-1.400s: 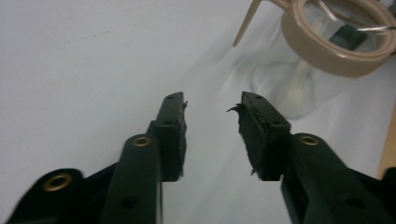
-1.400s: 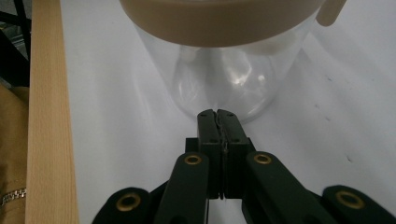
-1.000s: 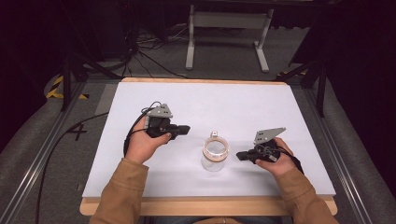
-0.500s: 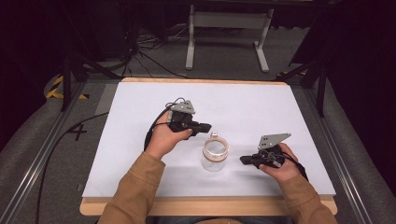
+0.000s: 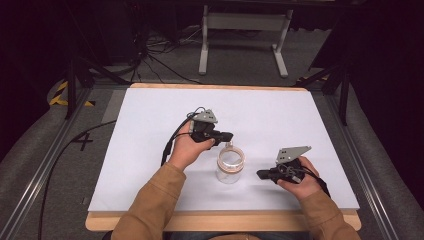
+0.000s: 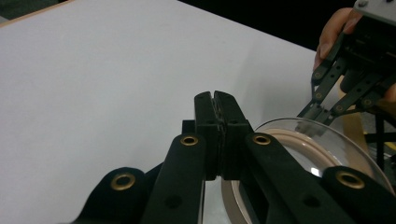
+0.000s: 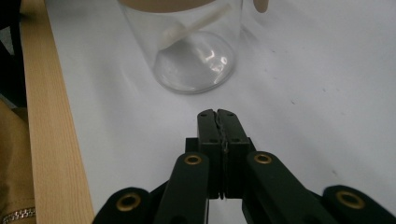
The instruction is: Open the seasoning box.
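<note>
Jar (image 5: pixel 230 165) upright between closed grippers (table (image 5: pixel 150 150)).

Bench (image 5: pixel 150 130) has a white top w/ a wood edge at the front. One clear glass jar (image 5: pixel 230 167) stands on it, upright, near the front, about mid-bench. A small pale thing lies inside the jar.

Left gripper (image 5: pixel 227 135) closed; right gripper (image 5: pixel 261 174) closed, both empty.
</note>
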### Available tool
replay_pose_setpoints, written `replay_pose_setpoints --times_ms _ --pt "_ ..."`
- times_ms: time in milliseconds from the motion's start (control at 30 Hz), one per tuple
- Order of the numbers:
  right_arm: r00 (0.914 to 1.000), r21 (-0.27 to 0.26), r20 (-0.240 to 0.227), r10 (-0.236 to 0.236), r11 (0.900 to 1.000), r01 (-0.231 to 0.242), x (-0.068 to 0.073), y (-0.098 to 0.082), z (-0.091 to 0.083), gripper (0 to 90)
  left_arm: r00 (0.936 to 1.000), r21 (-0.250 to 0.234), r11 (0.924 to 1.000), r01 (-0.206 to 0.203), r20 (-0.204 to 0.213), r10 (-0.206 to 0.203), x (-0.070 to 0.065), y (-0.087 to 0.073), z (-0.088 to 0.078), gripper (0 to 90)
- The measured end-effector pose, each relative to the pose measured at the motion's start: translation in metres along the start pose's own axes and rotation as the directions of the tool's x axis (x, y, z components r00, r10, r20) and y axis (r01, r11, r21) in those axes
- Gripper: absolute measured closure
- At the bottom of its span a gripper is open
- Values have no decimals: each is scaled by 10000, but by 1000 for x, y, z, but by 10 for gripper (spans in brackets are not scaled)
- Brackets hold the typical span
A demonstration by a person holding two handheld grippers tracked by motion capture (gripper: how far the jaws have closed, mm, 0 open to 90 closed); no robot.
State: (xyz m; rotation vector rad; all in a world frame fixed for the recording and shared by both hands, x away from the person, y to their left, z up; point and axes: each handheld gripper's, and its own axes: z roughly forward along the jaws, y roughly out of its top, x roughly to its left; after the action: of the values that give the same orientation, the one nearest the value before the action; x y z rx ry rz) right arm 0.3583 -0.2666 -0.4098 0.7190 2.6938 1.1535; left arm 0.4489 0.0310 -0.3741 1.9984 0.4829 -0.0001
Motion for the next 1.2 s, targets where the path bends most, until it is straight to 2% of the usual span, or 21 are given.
replay_pose_setpoints --times_ms 167,333,600,800,1200 --pt "9999 -74 -49 -109 9999 108 3 2 1 899 9998 79 9998 -176 28 176 -1 0 0 895" --pt "9998 -139 -4 -191 9997 191 5 4 0 899 9999 53 9999 -147 67 147 0 0 0 897" --pt "9995 -577 -60 -319 9978 315 13 11 -4 900 9998 34 9999 -146 151 146 2 -1 -1 896" --pt "9990 -974 -293 -343 9948 313 25 19 -4 900 9998 35 9999 -135 176 134 1 -1 -1 895" --pt "9991 -1420 -225 -352 9894 316 48 35 -1 900 9999 54 9999 -119 126 118 1 0 -1 895"
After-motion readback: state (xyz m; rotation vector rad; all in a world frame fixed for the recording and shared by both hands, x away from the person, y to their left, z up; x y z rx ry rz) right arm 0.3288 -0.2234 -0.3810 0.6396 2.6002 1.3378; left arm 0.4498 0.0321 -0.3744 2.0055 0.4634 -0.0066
